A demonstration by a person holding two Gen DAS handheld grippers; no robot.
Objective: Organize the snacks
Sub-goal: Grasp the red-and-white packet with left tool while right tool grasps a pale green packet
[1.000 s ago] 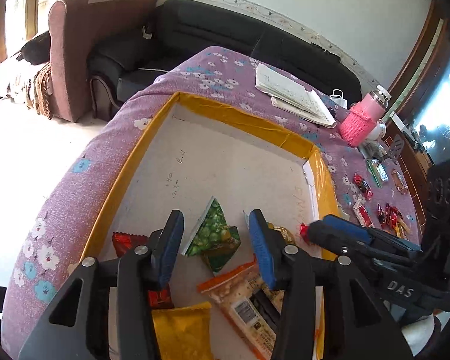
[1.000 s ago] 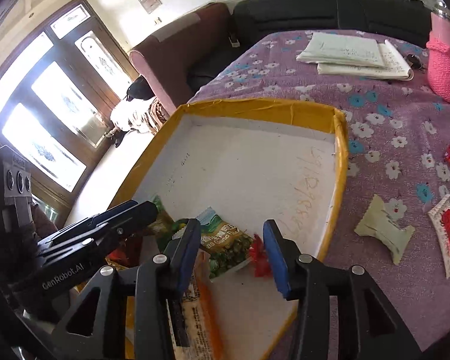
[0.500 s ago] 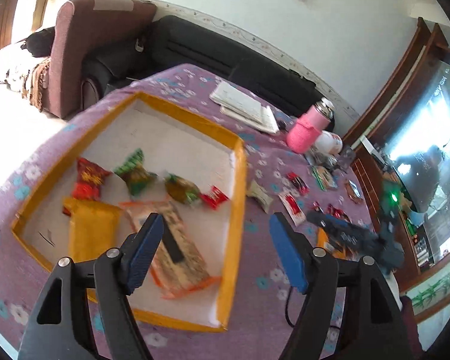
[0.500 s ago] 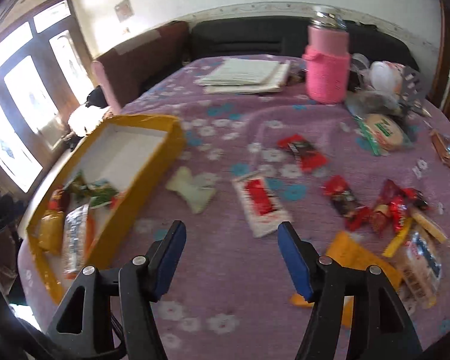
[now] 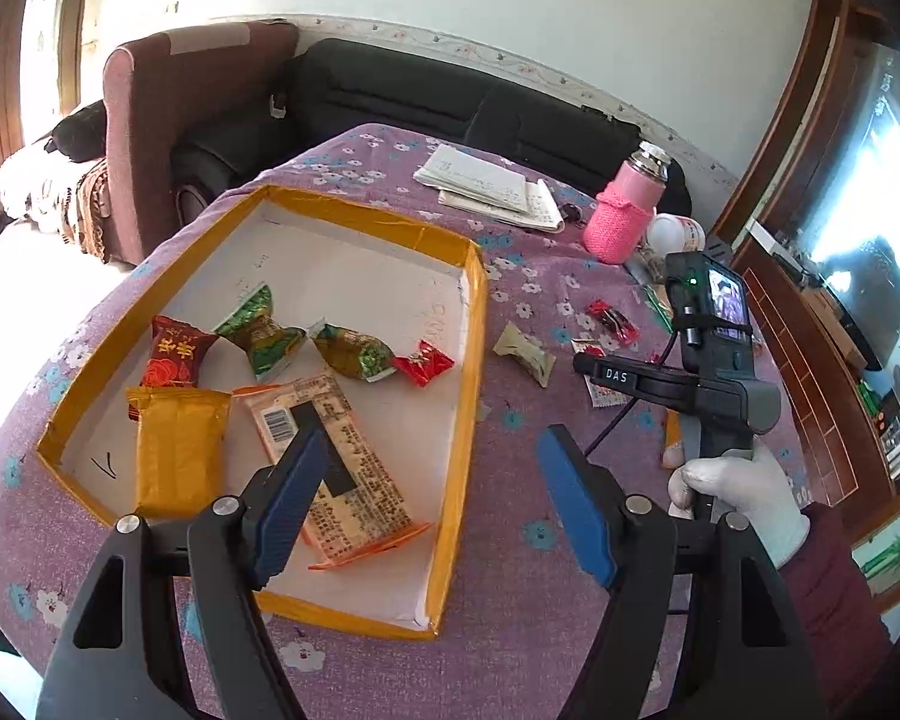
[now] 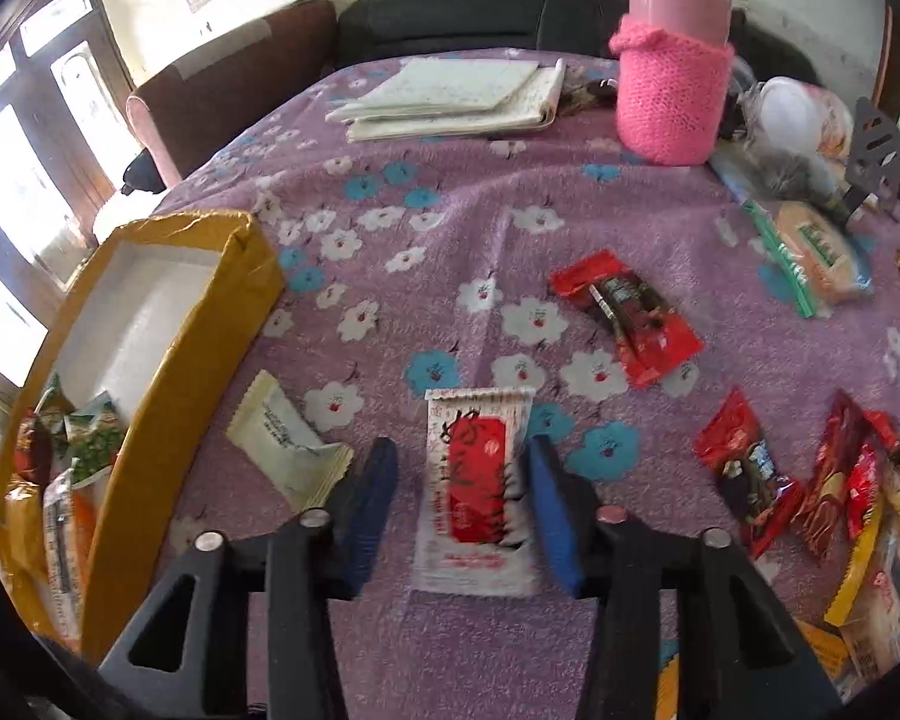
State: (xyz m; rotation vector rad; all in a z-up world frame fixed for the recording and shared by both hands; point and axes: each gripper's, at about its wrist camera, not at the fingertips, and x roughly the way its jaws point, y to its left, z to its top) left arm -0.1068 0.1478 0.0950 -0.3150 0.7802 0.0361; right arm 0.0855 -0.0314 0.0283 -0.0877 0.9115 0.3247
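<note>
Yellow-rimmed box (image 5: 473,360): it sits on the left of the purple flowered cloth (image 6: 450,228); its right wall runs as an edge just left of my right tongs, and its far half is bare white floor.
Box contents: from left, a dark red packet (image 5: 177,354), a yellow packet (image 5: 177,450), two green packets (image 5: 261,336), a small red candy (image 5: 423,363), and a long barcode packet (image 5: 336,456) lying lengthwise toward me.
My left tongs (image 5: 429,507): spread wide with nothing between the blue pads, hovering over the box's near right corner. A second ago they were low inside the box around a green packet; now I have pulled up and back, and the whole box shows.
Cream packet (image 6: 288,450): flat on the cloth between the box wall and my right tongs, close to my left pad.
White packet with red label (image 6: 477,480): lies flat on the cloth outside the box, long axis running straight away from me, top edge pointing toward the far side of the table.
My right tongs (image 6: 462,498): open around that packet, one pad on each long side; I cannot tell whether the pads touch it. A second ago they were over the box.
Open cloth: clear flowered patch ahead of the packet.
Right side: red packets (image 6: 630,312) are scattered; pink knitted bottle (image 6: 672,78) stands far back.
</note>
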